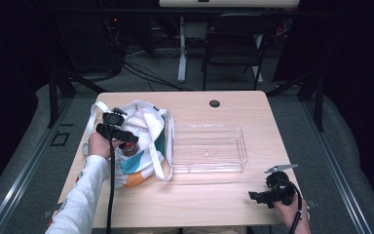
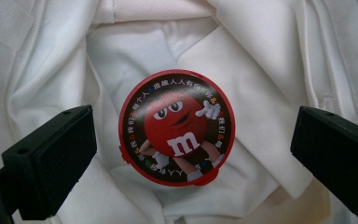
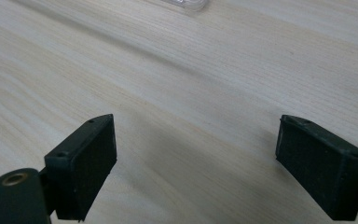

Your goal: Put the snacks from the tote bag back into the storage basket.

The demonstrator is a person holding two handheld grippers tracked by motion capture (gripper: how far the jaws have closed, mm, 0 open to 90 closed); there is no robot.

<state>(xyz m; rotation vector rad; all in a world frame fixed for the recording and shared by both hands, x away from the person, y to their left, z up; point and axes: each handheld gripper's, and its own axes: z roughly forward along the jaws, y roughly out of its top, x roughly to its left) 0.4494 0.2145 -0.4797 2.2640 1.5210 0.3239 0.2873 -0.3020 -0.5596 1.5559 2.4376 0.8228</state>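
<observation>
High view: wooden table (image 1: 195, 200), white tote bag (image 1: 148, 126) with teal and orange patches at left, clear plastic tray (image 1: 208, 148) at centre. Left gripper (image 1: 118, 132) over bag mouth; reddish thing under it, likely the tin. Right gripper (image 1: 263, 196) low near front right corner, well apart from tray.

Left gripper view: round red tin (image 2: 177, 127) lying on white fabric inside bag, lid printed with red M&M's character, white "m", ring of small characters too fine to read. Jaws spread wide either side, touching nothing.

Right gripper view: jaws wide apart above bare wood, gripping nothing; tray corner at top edge.
</observation>
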